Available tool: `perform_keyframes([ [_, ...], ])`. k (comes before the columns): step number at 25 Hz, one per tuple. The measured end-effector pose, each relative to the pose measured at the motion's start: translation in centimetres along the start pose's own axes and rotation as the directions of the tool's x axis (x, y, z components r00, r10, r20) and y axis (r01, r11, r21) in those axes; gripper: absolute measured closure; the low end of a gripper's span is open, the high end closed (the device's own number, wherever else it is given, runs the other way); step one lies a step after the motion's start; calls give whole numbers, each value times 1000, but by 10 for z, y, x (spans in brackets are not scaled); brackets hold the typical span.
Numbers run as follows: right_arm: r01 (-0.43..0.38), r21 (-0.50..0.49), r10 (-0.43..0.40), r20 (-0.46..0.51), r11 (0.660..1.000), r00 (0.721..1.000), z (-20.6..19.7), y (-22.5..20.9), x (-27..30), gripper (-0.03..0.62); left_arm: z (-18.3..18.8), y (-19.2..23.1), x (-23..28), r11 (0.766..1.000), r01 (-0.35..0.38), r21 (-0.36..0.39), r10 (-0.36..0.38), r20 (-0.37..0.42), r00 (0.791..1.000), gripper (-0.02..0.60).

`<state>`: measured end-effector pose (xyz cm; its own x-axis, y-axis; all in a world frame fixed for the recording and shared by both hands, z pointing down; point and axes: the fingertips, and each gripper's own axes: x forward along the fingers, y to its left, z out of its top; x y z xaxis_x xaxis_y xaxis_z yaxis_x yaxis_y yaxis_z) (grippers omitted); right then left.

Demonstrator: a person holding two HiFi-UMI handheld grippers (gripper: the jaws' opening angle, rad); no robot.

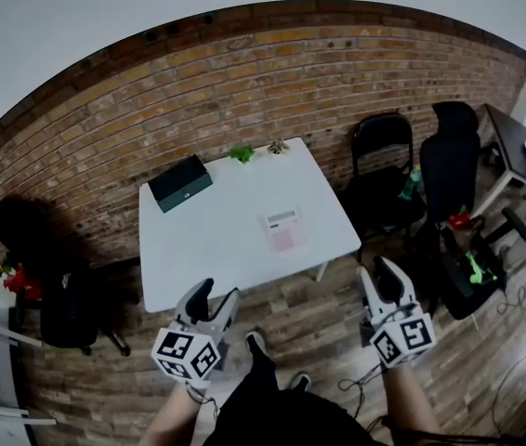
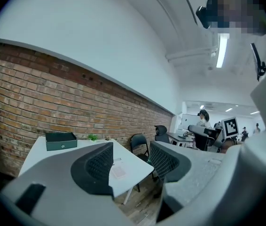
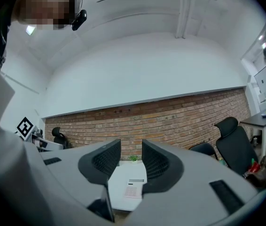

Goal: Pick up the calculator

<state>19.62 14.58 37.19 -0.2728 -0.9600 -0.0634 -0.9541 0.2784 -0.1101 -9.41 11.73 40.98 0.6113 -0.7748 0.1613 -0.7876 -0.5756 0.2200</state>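
Note:
A pinkish-white calculator [image 1: 282, 229] lies flat on the white square table [image 1: 209, 249], toward its right near side. Both grippers hang in front of the table's near edge, well short of the calculator. My left gripper [image 1: 215, 297] is open with nothing between its jaws. The right gripper [image 1: 379, 277] is also open and empty, off the table's near right corner. Through the gap of the left gripper [image 2: 130, 161] the calculator [image 2: 119, 171] shows on the table. It also appears between the jaws of the right gripper [image 3: 131, 157], far off, as the calculator [image 3: 133, 189].
A dark green box [image 1: 180, 182] sits at the table's far left, a small green plant [image 1: 242, 153] and a small ornament [image 1: 278, 146] at its far edge. Black chairs [image 1: 381, 137] and an office chair [image 1: 451, 156] stand to the right, before a brick wall. Cables [image 1: 356, 379] lie on the wood floor.

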Motion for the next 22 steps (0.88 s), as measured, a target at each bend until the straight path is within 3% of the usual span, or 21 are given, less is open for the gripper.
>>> perform_keyframes([
  [5, 33, -9, -33, -19, 999, 999, -4, -13, 45, 449, 10, 34, 43, 999, 39, -15, -39, 26, 999, 341],
  [16, 71, -23, -73, -139, 997, 988, -43, -18, 185, 446, 22, 156, 148, 993, 110, -46, -111, -21, 994, 345],
  [22, 99, -15, -99, -250, 995, 963, -65, -33, 233, 439, 10, 190, 184, 987, 136, -88, -142, -70, 987, 345],
])
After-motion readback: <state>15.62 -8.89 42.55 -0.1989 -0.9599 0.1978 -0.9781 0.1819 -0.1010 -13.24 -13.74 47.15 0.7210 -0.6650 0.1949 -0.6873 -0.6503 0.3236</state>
